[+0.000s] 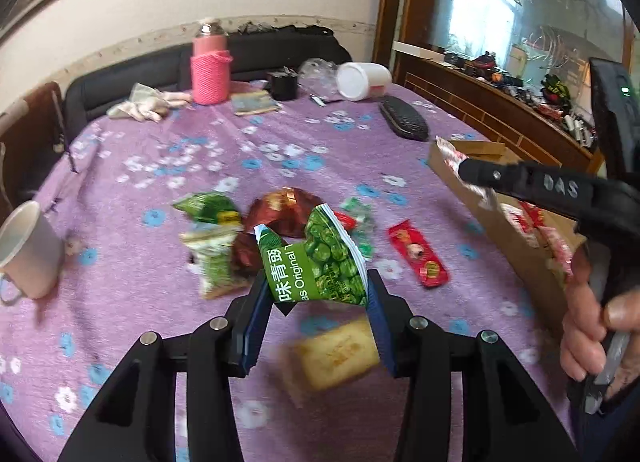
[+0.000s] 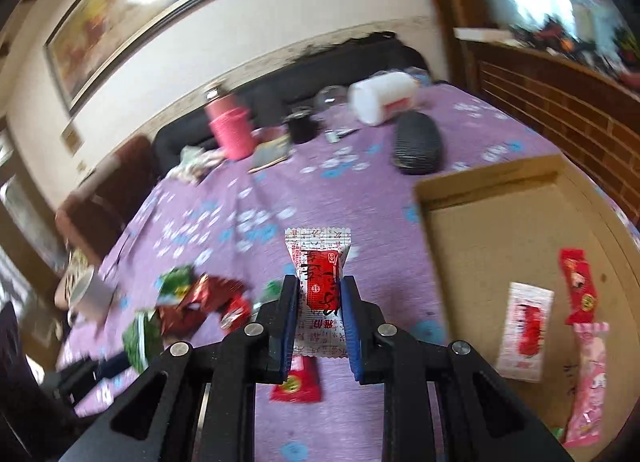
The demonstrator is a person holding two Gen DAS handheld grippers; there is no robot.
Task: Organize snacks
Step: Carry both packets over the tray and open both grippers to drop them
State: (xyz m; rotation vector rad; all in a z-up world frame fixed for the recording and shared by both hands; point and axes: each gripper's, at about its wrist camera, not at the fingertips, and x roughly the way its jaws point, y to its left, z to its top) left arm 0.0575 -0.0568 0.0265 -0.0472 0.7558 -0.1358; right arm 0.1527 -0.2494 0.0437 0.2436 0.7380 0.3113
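Left gripper (image 1: 320,298) clamped on crinkly green foil pea pkt (image 1: 320,262); right gripper (image 2: 320,310) clamped on flat white-red sachet (image 2: 319,262), cardboard box (image 2: 480,182) beside

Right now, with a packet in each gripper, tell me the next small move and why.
Probably carry the right gripper a little further right over the cardboard box and let go. It is shut on the white-and-red packet, held above the purple tablecloth just left of the box wall, and three packets already lie inside. The left gripper can follow with its green pea packet.
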